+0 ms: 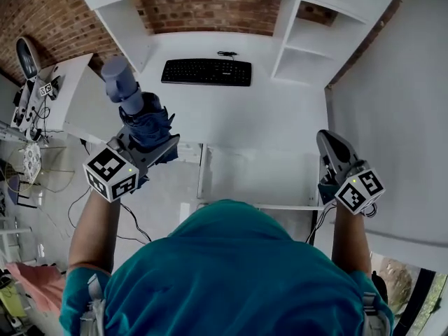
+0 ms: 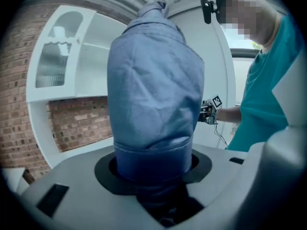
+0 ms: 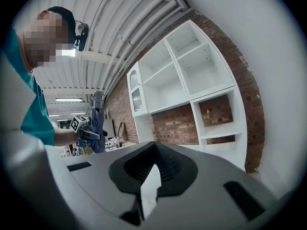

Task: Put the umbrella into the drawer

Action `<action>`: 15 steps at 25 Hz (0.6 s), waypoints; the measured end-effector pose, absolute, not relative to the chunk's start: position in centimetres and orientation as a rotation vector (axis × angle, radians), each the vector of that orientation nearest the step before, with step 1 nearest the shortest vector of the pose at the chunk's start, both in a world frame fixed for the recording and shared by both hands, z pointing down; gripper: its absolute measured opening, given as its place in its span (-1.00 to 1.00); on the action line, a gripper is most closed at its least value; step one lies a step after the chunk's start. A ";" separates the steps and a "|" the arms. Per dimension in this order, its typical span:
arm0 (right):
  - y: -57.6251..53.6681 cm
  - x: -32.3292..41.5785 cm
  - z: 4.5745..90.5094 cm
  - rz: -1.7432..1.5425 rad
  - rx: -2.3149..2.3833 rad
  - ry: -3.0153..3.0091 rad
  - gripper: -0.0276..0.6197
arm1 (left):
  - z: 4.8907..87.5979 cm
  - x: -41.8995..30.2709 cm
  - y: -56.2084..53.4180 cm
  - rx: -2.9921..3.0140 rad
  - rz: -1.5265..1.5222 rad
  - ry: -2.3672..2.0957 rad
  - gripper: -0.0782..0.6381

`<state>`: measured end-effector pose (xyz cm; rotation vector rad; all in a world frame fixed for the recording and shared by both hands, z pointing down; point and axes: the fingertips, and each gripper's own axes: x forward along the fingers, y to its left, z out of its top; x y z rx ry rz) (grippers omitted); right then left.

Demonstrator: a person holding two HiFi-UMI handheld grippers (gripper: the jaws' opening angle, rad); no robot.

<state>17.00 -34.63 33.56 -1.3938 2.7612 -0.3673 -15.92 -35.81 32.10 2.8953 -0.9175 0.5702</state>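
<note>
Left hand-held gripper (image 1: 143,145): at the left of the head view, its marker cube nearest the person. Its jaws are clamped on the lower part of the umbrella.
Umbrella (image 1: 136,107): folded and blue, with a paler grey-blue end pointing toward the upper left of the head view. It stands out of the jaws and fills the middle of the left gripper view. It is held left of the drawer, not inside it.
Keyboard (image 1: 206,71): black, lying flat at the upper centre of the head view, near the back of the surface.
Surface (image 1: 280,117): white, running across the middle of the head view under a brick wall (image 1: 210,9).
Drawer (image 1: 259,177): white and apparently pulled out from the front edge of the surface, at the lower centre of the head view between the two grippers.
Shelving (image 1: 308,40): white open compartments at the upper right of the head view.
Right hand-held gripper (image 1: 329,142): at the right of the head view, just beside the drawer's right side. Its jaws meet at the tips with nothing between them.
Person (image 1: 231,271): in a teal shirt, at the bottom of the head view.
</note>
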 end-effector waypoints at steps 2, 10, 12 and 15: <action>-35.1 17.9 33.8 -0.370 -1.412 2.751 -0.84 | 32.4 -14.5 -36.9 2.914 0.716 -0.860 -0.17; -36.3 23.6 36.9 -0.419 -1.527 2.678 -0.84 | 39.1 -7.8 -40.2 2.886 1.246 -0.580 -0.17; -36.6 24.7 38.0 -0.437 -1.547 2.662 -0.84 | 41.9 -5.9 -40.5 2.865 1.352 -0.487 -0.18; -36.5 26.1 38.9 -0.459 -1.569 2.644 -0.84 | 45.7 -2.9 -40.0 2.830 1.484 -0.333 -0.18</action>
